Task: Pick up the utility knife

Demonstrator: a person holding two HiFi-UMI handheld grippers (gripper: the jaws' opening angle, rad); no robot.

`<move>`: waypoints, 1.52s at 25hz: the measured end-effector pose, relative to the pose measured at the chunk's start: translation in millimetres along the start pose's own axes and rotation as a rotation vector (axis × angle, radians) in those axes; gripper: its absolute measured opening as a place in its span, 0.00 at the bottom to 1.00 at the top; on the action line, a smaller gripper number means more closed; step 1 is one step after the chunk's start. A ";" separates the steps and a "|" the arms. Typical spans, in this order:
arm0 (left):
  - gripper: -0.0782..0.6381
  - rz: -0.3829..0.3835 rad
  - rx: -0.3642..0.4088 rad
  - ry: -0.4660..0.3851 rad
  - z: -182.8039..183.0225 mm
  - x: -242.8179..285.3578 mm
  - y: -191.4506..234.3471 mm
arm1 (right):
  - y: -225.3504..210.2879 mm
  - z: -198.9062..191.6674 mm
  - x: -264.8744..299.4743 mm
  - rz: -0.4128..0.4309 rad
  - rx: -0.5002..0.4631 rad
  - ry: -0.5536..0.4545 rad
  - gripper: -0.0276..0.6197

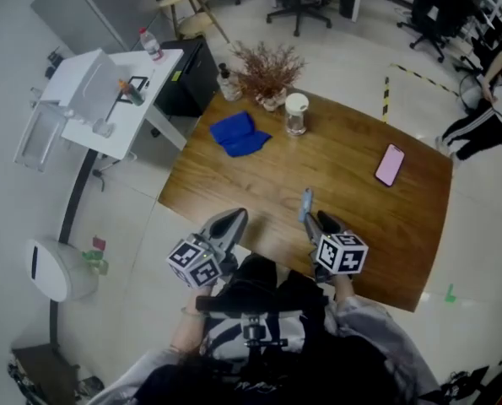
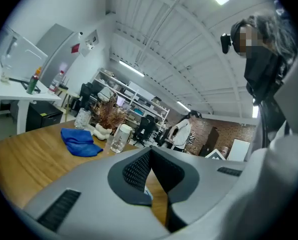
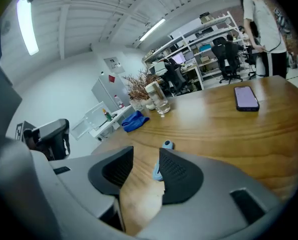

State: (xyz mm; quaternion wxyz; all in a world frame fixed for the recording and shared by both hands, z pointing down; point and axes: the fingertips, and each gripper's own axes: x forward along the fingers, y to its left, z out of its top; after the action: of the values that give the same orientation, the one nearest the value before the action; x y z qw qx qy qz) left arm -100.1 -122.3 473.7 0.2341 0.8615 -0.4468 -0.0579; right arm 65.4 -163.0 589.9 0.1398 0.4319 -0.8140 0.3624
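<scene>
The utility knife [image 1: 305, 202] is light blue and lies on the wooden table [image 1: 259, 184] near its front edge. In the right gripper view the knife [image 3: 159, 169] lies just ahead of the jaws, partly hidden behind the right-hand jaw. My right gripper [image 1: 311, 220] [image 3: 142, 173] is open, its tips right behind the knife, and nothing is pressed between its pads. My left gripper [image 1: 233, 218] [image 2: 150, 153] hovers over the table's front left edge, left of the knife. Its fingertips meet and hold nothing.
Further back on the table are a crumpled blue cloth [image 1: 239, 133], a lidded glass jar [image 1: 296, 113], a vase of dried twigs [image 1: 269, 72] and a pink phone [image 1: 390, 164] at the right. A white desk [image 1: 116, 99] stands off to the left, and a person [image 1: 495, 99] at the far right.
</scene>
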 end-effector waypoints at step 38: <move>0.12 -0.390 0.014 0.240 10.5 108.3 63.4 | -24.7 -15.5 56.1 -0.395 0.169 -0.012 0.27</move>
State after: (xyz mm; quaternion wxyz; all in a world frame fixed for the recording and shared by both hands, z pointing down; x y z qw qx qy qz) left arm -86.1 -243.4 505.1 0.2638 0.9339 -0.2414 0.0041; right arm 51.0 -194.8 642.7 0.1664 0.5953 -0.6811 0.3925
